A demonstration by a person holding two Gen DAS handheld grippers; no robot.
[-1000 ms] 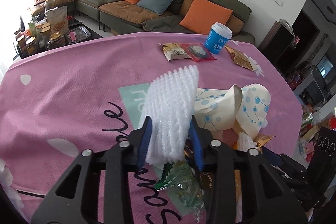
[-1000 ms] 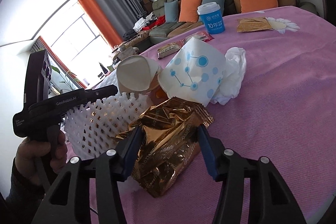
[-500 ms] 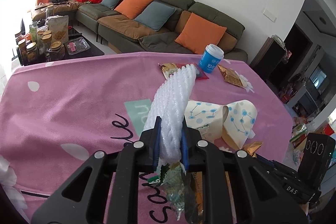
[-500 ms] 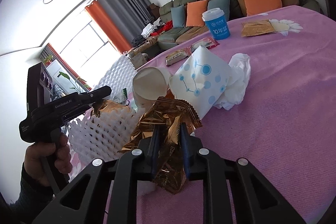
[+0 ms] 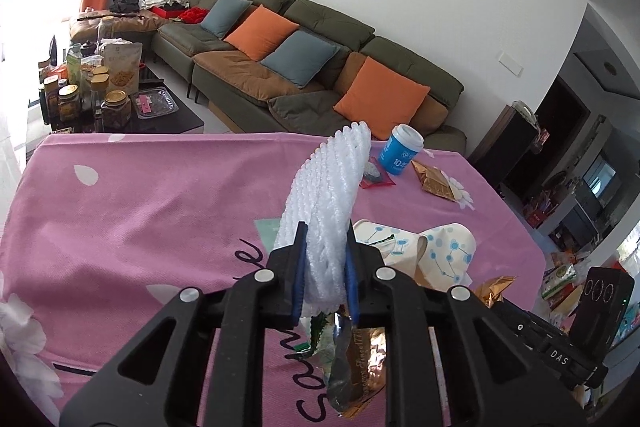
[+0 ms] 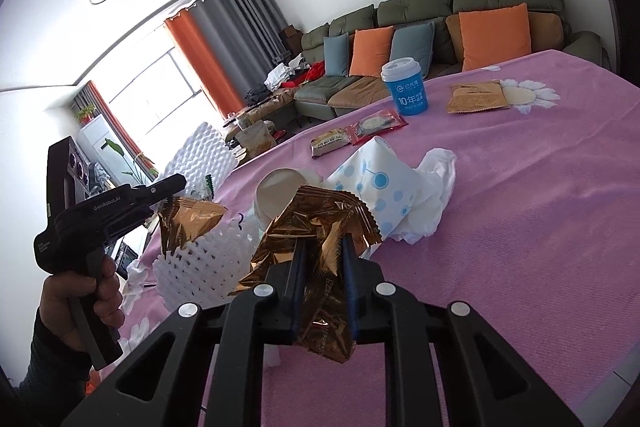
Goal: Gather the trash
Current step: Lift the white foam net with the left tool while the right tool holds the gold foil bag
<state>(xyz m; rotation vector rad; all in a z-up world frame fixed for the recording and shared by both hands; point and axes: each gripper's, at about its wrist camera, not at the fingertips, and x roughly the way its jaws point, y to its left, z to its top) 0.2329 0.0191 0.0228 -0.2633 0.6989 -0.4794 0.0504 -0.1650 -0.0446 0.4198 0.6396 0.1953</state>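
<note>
My left gripper (image 5: 323, 275) is shut on a white foam net sleeve (image 5: 328, 195) and holds it up above the pink tablecloth (image 5: 152, 203). Foil wrappers (image 5: 356, 363) hang below it. My right gripper (image 6: 320, 275) is shut on a crumpled gold foil wrapper (image 6: 320, 223), lifted off the cloth. The left gripper (image 6: 120, 207) with the foam net (image 6: 200, 259) and another gold wrapper (image 6: 188, 219) shows at the left of the right wrist view. Crushed paper cups with blue dots (image 6: 380, 183) and a white tissue (image 6: 436, 179) lie just beyond.
A blue paper cup (image 6: 404, 87) stands far on the table, with a flat gold packet (image 6: 476, 99) and two snack wrappers (image 6: 356, 135) near it. A green sofa (image 5: 304, 59) with cushions stands behind. A low table with jars (image 5: 92, 95) is at the left.
Both grippers closed from open, the left on the foam net and the right on the gold wrapper. Both then lifted their loads off the table.
</note>
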